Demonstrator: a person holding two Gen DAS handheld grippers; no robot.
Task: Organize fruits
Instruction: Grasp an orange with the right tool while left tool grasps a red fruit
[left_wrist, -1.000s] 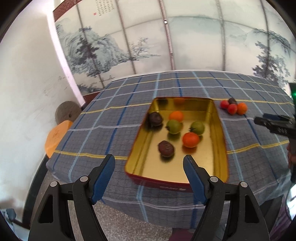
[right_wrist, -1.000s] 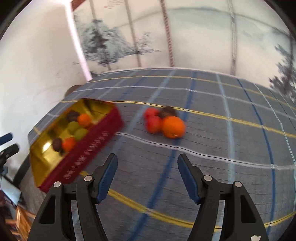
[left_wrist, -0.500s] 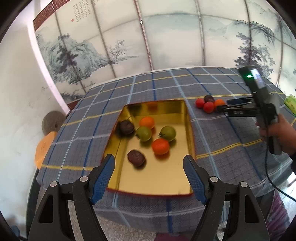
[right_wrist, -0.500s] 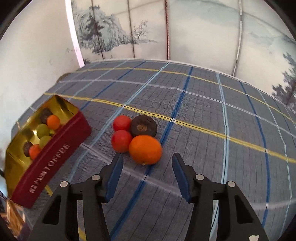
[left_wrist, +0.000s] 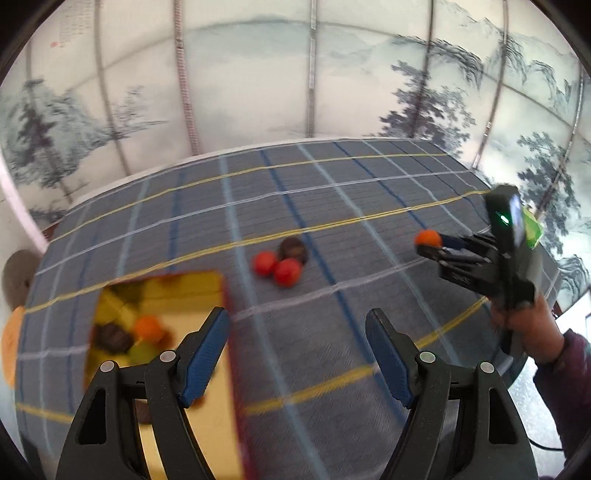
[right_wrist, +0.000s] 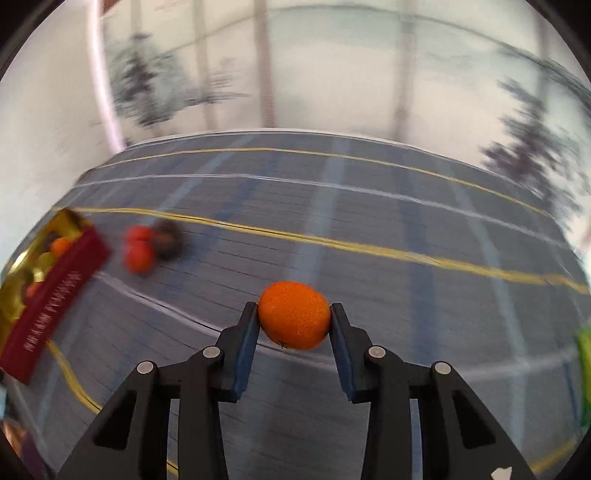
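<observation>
My right gripper (right_wrist: 294, 314) is shut on an orange (right_wrist: 294, 314) and holds it above the checked cloth; it also shows at the right of the left wrist view (left_wrist: 428, 243), with the orange (left_wrist: 428, 237) at its tips. Two red fruits (left_wrist: 277, 267) and a dark brown fruit (left_wrist: 293, 248) lie together on the cloth, seen blurred in the right wrist view (right_wrist: 139, 246). A gold tin with red sides (left_wrist: 221, 295) holds several fruits at the lower left. My left gripper (left_wrist: 297, 347) is open and empty above the tin's right edge.
The table is covered with a blue-grey checked cloth (left_wrist: 332, 192). A painted screen wall (left_wrist: 310, 74) stands behind it. A green object (right_wrist: 583, 354) sits at the table's right edge. An orange stool (left_wrist: 9, 343) stands left of the table.
My right gripper closed on the orange and lifted it away from the fruit cluster to the right. My left gripper swung right, so the tin now sits at the lower left.
</observation>
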